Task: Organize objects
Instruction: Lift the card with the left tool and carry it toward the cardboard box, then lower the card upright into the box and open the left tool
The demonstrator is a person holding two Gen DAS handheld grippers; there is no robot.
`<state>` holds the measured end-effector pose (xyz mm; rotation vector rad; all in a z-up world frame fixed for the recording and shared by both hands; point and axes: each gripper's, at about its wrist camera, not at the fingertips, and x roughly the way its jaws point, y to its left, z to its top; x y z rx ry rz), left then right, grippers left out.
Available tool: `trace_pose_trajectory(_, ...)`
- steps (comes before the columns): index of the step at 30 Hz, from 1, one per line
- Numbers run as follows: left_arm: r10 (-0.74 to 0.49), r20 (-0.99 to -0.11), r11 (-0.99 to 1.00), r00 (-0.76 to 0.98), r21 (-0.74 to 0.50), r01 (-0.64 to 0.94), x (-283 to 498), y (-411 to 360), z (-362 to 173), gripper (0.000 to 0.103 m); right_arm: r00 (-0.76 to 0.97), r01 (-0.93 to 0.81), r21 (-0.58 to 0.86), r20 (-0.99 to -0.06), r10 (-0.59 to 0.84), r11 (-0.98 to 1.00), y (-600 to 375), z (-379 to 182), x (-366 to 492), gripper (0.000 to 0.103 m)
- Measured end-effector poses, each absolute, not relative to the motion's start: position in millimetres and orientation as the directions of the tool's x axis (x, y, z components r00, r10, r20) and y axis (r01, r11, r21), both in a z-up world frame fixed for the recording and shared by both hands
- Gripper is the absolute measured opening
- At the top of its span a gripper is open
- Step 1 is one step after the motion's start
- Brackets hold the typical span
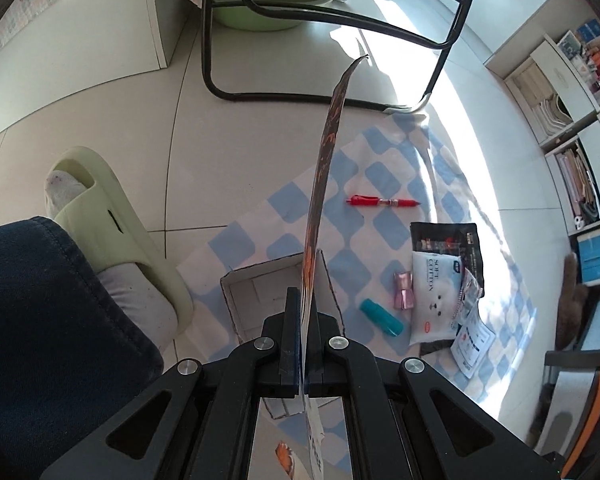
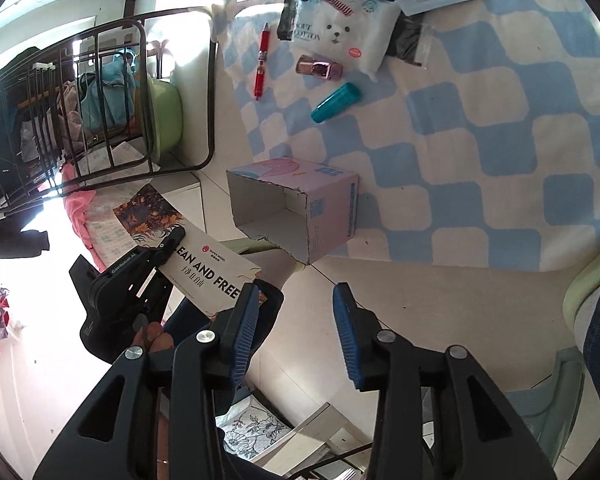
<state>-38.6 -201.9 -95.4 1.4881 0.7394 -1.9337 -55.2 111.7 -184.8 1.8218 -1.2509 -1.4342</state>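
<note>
Currently the left gripper (image 1: 305, 312) is clamped on a card (image 1: 324, 168): thin, stiff, glossy stock, seen edge-on in its own view, bowing slightly toward the tip. From the right wrist the card (image 2: 188, 248) shows a dark floral print on the far half and a white half with bold black lettering; the left gripper (image 2: 168, 246) pinches it at mid-length.

Right gripper (image 2: 296, 312) is spread wide, nothing between the blue ribbed pads (image 2: 346, 332).

Straight ahead of the right fingers lies a box (image 2: 300, 208), pastel printed cardboard, on its side, open end ragged. In the left view the box (image 1: 252, 292) sits just under the fingertips, card above it.

Beyond the box on the blue-white checked cloth (image 2: 500, 120): teal cylinder (image 2: 336, 102), pink metallic bottle (image 2: 319, 69), red pen (image 2: 262, 62), soft white pack (image 2: 340, 32) with a bear face.
</note>
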Motion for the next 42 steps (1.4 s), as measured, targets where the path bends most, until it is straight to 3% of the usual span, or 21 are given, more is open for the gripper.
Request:
trace_pose_trajectory(9,-0.067,-0.985,-0.665,-0.158,-0.073,0.743,-67.6,-197.7,-150.0,0.0,0.014,-0.426,0.778,-0.505,-0.863,-0.462,125.0,-201.1,-53.4,0.04)
trace_pose_trajectory(13,-0.061,-0.992,-0.673,-0.109,-0.04,0.739,-68.2,-182.9,-171.0,0.0,0.001,-0.441,0.76,-0.532,-0.847,-0.477,129.9,-205.2,-52.7,0.056)
trace_pose_trajectory(27,-0.151,-0.983,-0.667,-0.109,0.02,0.745,-77.1,-187.6,-189.8,0.0,0.036,-0.471,0.732,-0.542,-0.84,-0.492,126.9,-220.5,-49.1,0.056)
trace_pose_trajectory(42,-0.053,-0.994,-0.571,-0.097,-0.05,0.82,-61.1,-199.0,-187.1,0.0,0.052,-0.483,0.722,-0.541,-0.84,-0.495,122.7,-222.7,-49.5,0.056)
